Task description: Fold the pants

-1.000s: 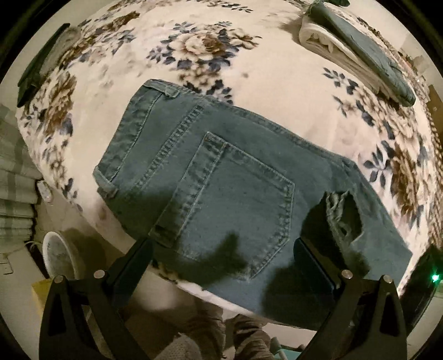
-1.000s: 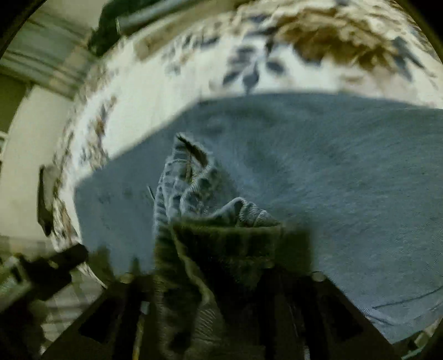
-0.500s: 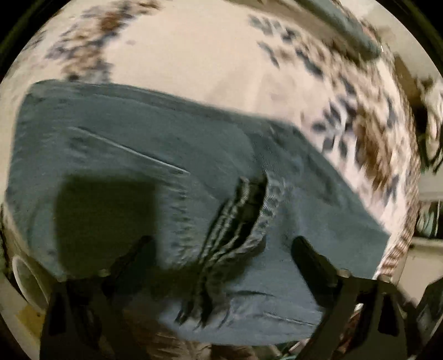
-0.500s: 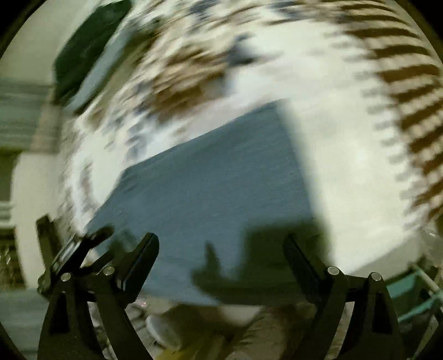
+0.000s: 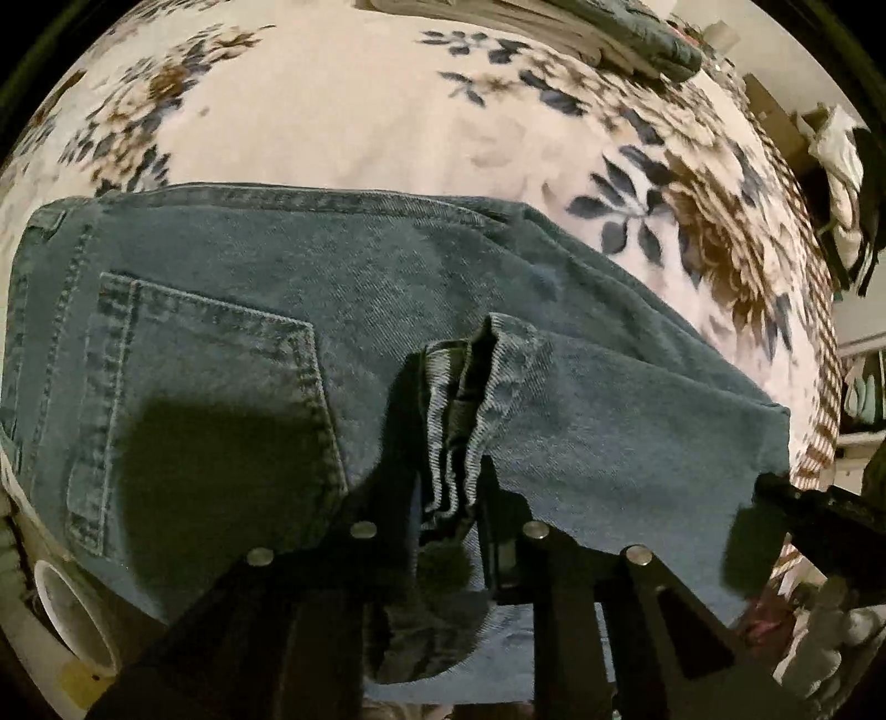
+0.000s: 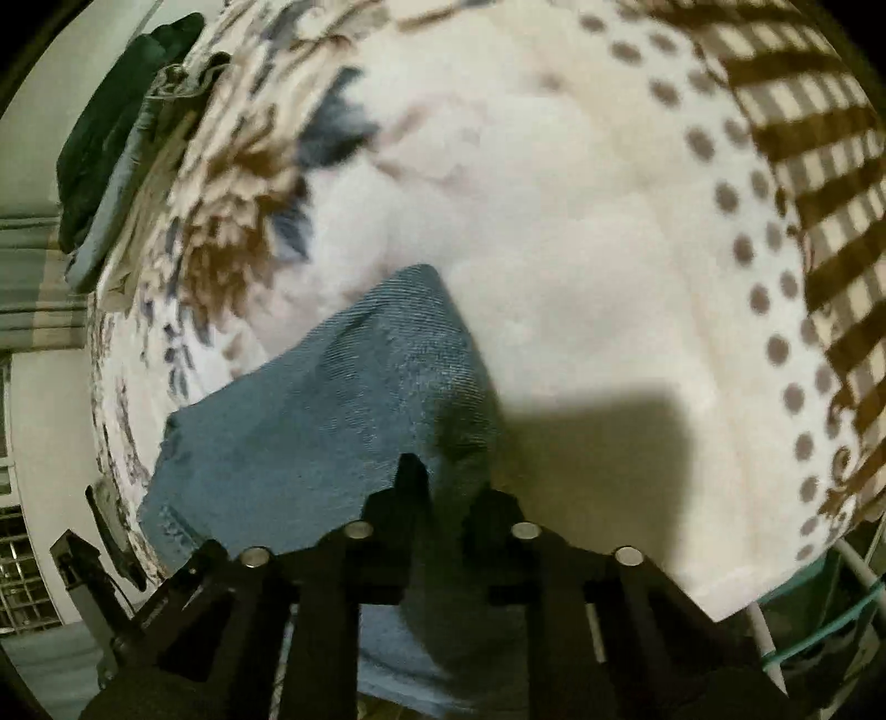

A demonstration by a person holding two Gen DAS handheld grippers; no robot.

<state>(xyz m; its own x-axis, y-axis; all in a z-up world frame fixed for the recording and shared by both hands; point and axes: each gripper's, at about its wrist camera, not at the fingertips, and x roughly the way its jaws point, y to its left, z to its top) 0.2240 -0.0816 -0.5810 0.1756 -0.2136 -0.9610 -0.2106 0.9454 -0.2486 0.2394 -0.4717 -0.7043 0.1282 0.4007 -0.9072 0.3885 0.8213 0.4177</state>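
Note:
Folded blue jeans [image 5: 232,343] lie on a floral bedspread [image 5: 343,111], back pocket up at the left. My left gripper [image 5: 448,498] is shut on the bunched hem edge of the jeans [image 5: 465,421] near the bed's front edge. In the right wrist view the jeans [image 6: 332,410] show as a blue corner pointing away. My right gripper [image 6: 448,487] is shut on that folded end of the jeans. The right gripper also shows at the right edge of the left wrist view [image 5: 797,515].
A stack of folded clothes [image 5: 609,33] lies at the far side of the bed; it also shows in the right wrist view [image 6: 111,155]. A brown checked border [image 6: 803,138] runs along the bedspread's right side. A white round object [image 5: 66,626] sits below the bed edge at left.
Both grippers were open half a second ago. Now each has closed on the jeans: the left on the bunched hem, the right on the folded end.

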